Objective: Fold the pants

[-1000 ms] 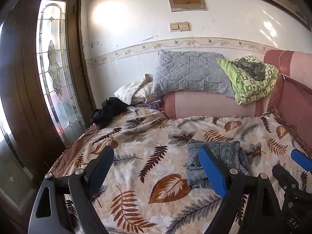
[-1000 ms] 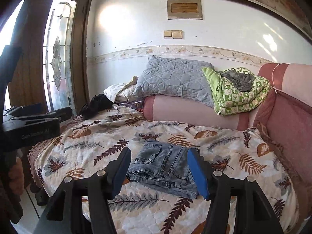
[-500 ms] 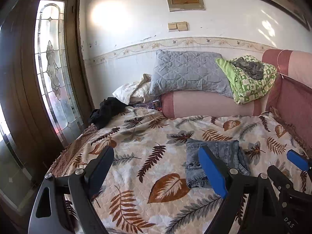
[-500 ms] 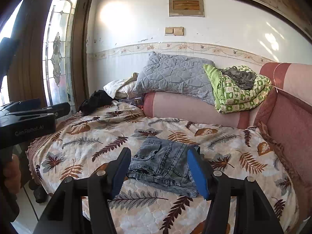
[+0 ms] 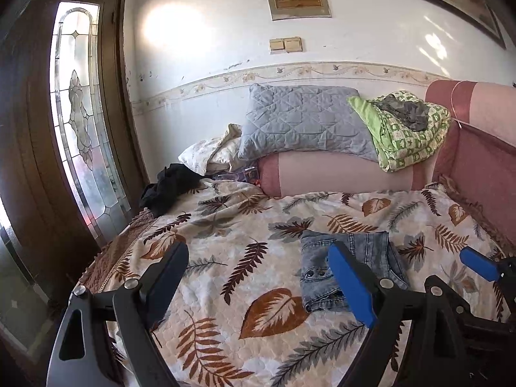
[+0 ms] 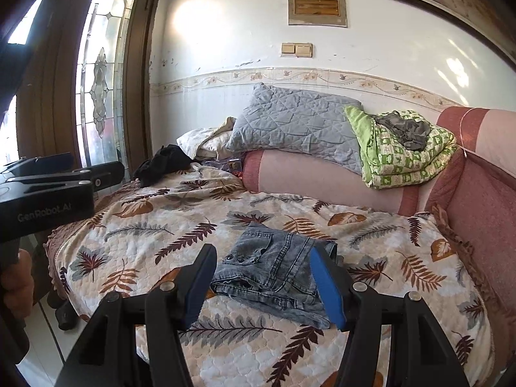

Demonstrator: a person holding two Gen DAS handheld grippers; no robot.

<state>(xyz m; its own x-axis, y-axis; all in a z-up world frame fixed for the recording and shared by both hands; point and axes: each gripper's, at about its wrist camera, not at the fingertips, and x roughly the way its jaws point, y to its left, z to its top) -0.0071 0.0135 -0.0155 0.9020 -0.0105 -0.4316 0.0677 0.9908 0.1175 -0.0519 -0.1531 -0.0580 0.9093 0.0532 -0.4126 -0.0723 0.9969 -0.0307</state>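
The grey-blue denim pants (image 5: 354, 264) lie folded into a small stack on the leaf-print quilt (image 5: 245, 245); they also show in the right wrist view (image 6: 277, 274). My left gripper (image 5: 258, 283) is open and empty, held above the quilt to the left of the pants. My right gripper (image 6: 262, 285) is open and empty, held back from the pants and above their near edge. The right gripper's blue finger (image 5: 477, 267) shows at the right of the left wrist view. The left gripper's body (image 6: 48, 193) shows at the left of the right wrist view.
A grey quilted pillow (image 6: 296, 125) and a green blanket (image 6: 406, 151) rest on the pink bolster (image 6: 309, 180) at the back. A black garment (image 6: 161, 164) lies at the quilt's far left corner. A pink headboard (image 6: 483, 200) bounds the right side. A glass door (image 5: 84, 135) stands left.
Both grippers have drawn back and risen slightly from the folded pants. The pants have not moved, and both grippers stay open.
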